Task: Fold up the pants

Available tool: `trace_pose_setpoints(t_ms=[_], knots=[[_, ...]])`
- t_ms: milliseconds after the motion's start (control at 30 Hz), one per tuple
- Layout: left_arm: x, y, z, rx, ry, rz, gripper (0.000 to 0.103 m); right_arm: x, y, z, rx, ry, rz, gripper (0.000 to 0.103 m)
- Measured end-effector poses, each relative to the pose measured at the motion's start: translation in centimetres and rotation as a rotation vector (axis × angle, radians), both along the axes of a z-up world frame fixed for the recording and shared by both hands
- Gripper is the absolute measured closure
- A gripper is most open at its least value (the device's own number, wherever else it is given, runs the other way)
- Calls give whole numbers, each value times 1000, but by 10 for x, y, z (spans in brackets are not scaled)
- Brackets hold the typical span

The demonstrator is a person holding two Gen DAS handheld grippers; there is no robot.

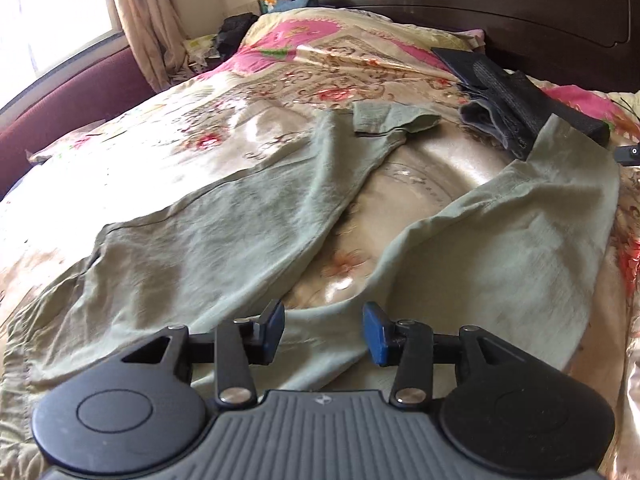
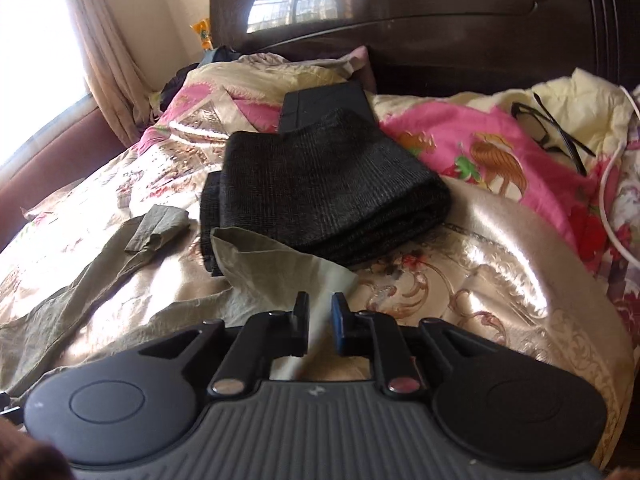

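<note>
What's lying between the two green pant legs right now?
Only bare floral bedspread shows between the legs of the green pants, seen in the left wrist view.

A bed (image 1: pixel 540 12) with a floral satin bedspread (image 1: pixel 224 120) carries spread olive pants (image 1: pixel 208 232), folded dark clothes (image 2: pixel 320 188) and black eyeglasses (image 2: pixel 552 128).

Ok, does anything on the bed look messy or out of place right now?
Yes. The green pants lie splayed, legs apart; one cuff is flipped back on itself, and the other leg's end overlaps the folded dark pants. Eyeglasses lie loose on the bedding.
</note>
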State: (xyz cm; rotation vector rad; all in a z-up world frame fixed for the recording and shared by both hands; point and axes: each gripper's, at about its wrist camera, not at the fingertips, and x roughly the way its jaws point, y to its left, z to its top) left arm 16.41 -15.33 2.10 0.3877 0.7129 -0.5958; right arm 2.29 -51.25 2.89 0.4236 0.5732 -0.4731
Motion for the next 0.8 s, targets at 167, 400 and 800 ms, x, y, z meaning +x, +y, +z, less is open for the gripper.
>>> trace_pose_setpoints(t_ms=[167,400,800], knots=[[22,66,9,57,-67,111,45,62,68,13,-68,30,307,80],[82,155,4,195,-133,213,36,196,190,8,-176,103,821,65],[214,228,-16,150,23,240,36,369,330,-12,-362,262,1204,55]])
